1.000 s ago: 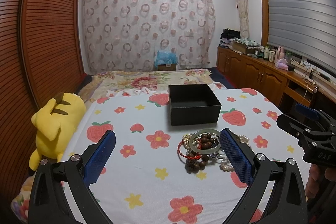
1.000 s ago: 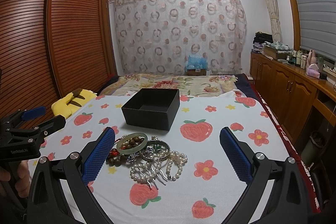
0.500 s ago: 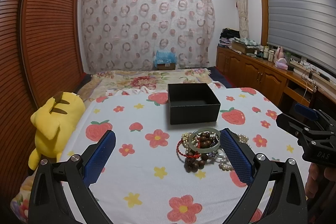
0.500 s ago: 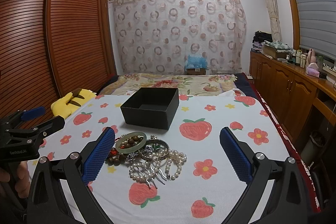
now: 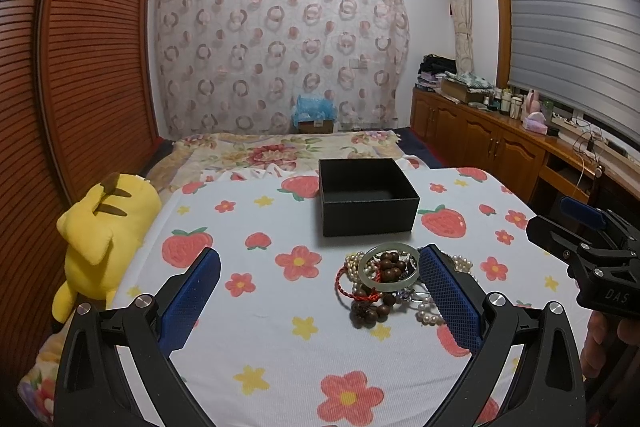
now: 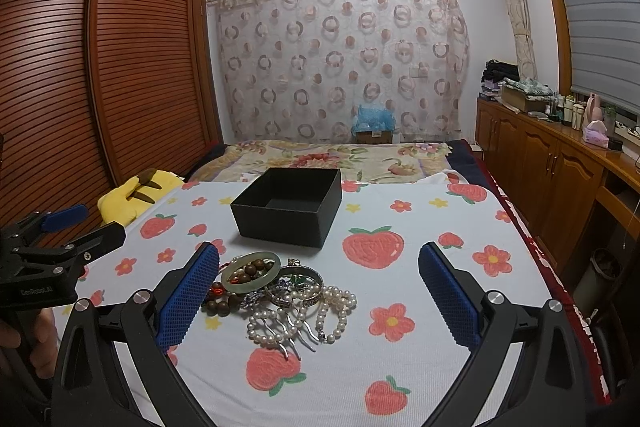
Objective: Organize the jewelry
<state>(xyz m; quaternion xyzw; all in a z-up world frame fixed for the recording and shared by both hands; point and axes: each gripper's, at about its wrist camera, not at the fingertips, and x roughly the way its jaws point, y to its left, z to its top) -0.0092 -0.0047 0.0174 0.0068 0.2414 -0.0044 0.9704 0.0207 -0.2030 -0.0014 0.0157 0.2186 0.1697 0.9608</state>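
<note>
A pile of jewelry lies on the strawberry-print cloth: a pale green jade bangle (image 5: 387, 263) (image 6: 251, 271), brown wooden beads (image 5: 370, 311), a red cord bracelet (image 5: 352, 289), pearl strands (image 6: 336, 303), a silver bangle (image 6: 300, 281) and a pearl hair comb (image 6: 280, 331). An open, empty black box (image 5: 366, 201) (image 6: 289, 205) stands just behind the pile. My left gripper (image 5: 320, 301) is open and empty, its right finger beside the pile. My right gripper (image 6: 320, 301) is open and empty above the pile's right part.
A yellow plush toy (image 5: 100, 227) lies at the bed's left edge. A wooden wardrobe (image 6: 100, 67) runs along the left. A wooden cabinet (image 6: 552, 167) with clutter runs along the right. A curtain (image 5: 280, 51) hangs at the back.
Both views have shifted very slightly; the pile and the box sit a touch higher in the frames. Both grippers stay open and empty.
</note>
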